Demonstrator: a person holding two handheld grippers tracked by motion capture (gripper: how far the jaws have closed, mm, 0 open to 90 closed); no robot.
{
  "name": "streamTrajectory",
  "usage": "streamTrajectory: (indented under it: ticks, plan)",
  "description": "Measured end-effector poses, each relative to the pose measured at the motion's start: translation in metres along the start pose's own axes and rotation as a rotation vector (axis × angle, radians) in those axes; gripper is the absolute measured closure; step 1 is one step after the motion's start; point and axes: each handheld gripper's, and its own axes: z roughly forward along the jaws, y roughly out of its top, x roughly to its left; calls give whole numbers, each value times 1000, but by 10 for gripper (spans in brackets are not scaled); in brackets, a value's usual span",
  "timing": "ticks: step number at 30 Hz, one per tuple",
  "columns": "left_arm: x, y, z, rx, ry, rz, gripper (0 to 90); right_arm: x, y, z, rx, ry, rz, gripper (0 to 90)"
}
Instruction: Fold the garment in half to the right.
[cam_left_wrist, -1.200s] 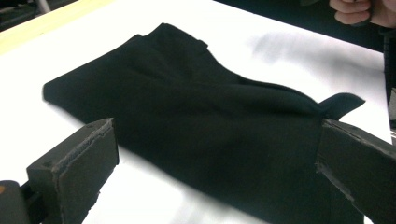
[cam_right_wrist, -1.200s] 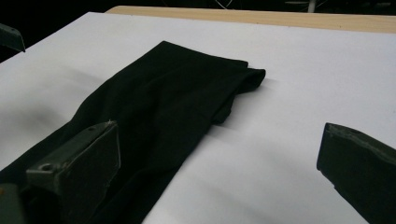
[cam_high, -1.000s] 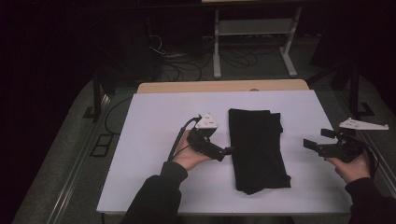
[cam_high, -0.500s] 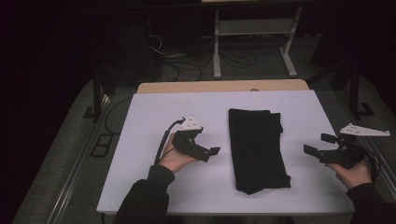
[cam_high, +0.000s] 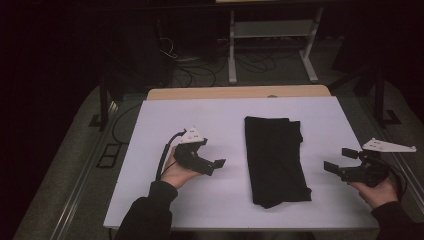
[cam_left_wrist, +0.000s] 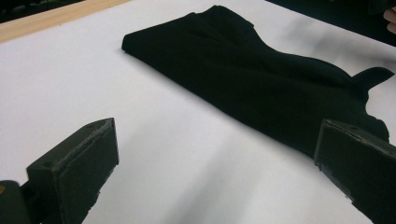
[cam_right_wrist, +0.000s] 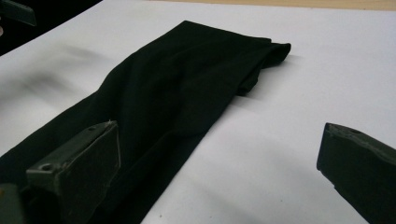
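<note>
A black cloth (cam_high: 276, 160), folded into a long strip, lies flat on the white table (cam_high: 210, 120), right of centre. My left gripper (cam_high: 215, 166) is held just above the table to the cloth's left, a short gap away, jaws open and empty. My right gripper (cam_high: 339, 160) hovers to the cloth's right near the table edge, also open and empty. In the left gripper view the cloth (cam_left_wrist: 261, 79) stretches across beyond the wide-apart left gripper (cam_left_wrist: 219, 158). In the right gripper view the cloth (cam_right_wrist: 177, 93) runs past the left jaw of the right gripper (cam_right_wrist: 219, 158).
A wooden strip (cam_high: 210, 93) borders the table's far edge. Beyond it on the dark floor stand a metal frame (cam_high: 270, 35) and loose cables (cam_high: 200, 70). Bare white surface lies on both sides of the cloth.
My left gripper has drawn back to the left, away from the cloth's edge. The right gripper has shifted slightly toward the person. The cloth has not moved.
</note>
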Motion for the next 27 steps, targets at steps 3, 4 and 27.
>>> streamTrajectory:
  ticks: [3,4,27]
  plan:
    - [1,-3,-4,-6,4,-6,0,1,-2,-1,-2,3,0,0]
    - [2,-5,-6,-8,6,-8,0,1,-3,-1,-2,4,-6,0]
    - [15,-39,-40,-17,46,-31,0,5,-13,-4,3,4,-6,0]
